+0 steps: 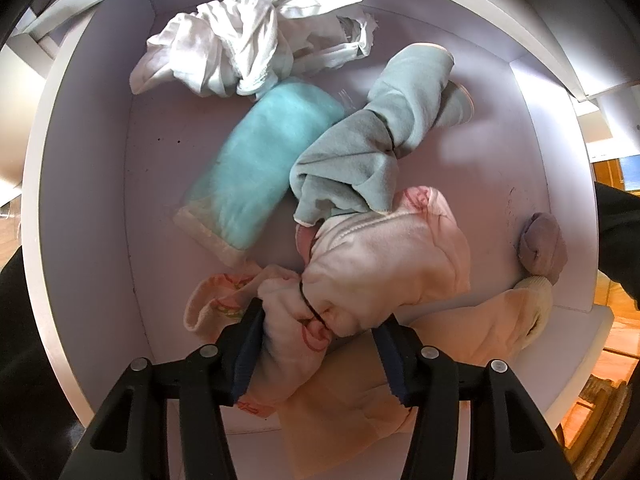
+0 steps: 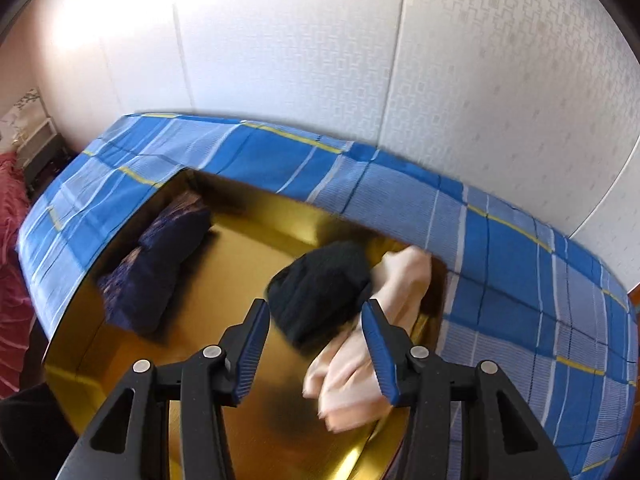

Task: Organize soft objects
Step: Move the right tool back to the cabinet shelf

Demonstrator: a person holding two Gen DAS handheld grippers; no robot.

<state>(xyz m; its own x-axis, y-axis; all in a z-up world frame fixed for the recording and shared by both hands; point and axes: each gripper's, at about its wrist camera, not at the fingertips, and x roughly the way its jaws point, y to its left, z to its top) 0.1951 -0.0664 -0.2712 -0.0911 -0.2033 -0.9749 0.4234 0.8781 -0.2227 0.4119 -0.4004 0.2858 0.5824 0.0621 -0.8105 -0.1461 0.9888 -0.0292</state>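
In the left wrist view my left gripper (image 1: 320, 316) points down into a white box (image 1: 80, 200) and is shut on a pink bundle (image 1: 384, 264) tied with a dark band. A peach cloth (image 1: 472, 332) lies under it. A grey-green tied bundle (image 1: 360, 152), a turquoise sock (image 1: 256, 168), a crumpled white garment (image 1: 228, 52) and a purple sock ball (image 1: 542, 244) also lie in the box. In the right wrist view my right gripper (image 2: 316, 308) hangs open above a gold tray (image 2: 224, 264). Below its tips lie a black knit piece (image 2: 320, 288) and a cream cloth (image 2: 352, 376), neither pressed by the pads.
A dark navy cloth (image 2: 160, 264) lies at the left of the gold tray, which sits on a blue plaid bed cover (image 2: 500, 264). White patterned wall panels (image 2: 480, 80) stand behind the bed. A red blanket (image 2: 12, 240) is at the far left. Wooden floor (image 1: 616, 336) shows beside the box.
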